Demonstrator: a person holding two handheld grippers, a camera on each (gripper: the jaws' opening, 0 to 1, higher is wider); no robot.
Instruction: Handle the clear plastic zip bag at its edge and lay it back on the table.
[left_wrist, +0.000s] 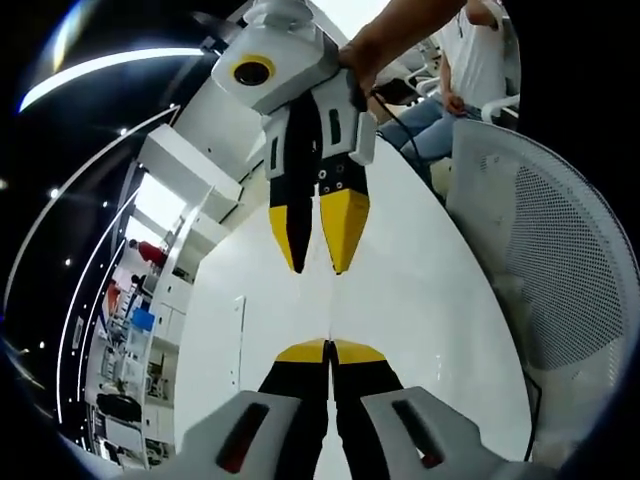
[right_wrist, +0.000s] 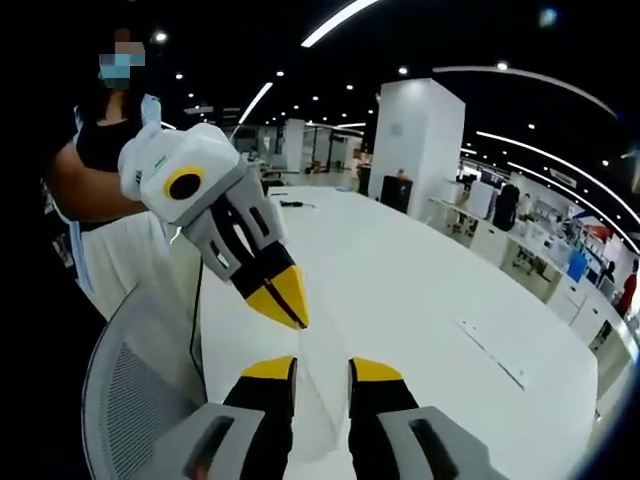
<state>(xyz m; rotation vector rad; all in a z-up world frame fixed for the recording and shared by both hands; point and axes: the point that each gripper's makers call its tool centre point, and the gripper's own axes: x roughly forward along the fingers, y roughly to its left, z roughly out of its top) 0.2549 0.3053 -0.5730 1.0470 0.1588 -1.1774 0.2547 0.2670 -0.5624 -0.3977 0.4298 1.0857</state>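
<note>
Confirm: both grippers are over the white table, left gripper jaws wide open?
Wrong on the jaws: the left gripper has them shut, tips touching, per the left gripper view. It and the right gripper are over the white table.

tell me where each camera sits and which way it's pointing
Left gripper view: rides the left gripper, jaws together, facing along the white table at the right gripper; a hand holds that one.
Right gripper view: rides the right gripper, jaws apart, facing the left gripper, mesh chair beside.
Shared: table, chair, each other's gripper.
</note>
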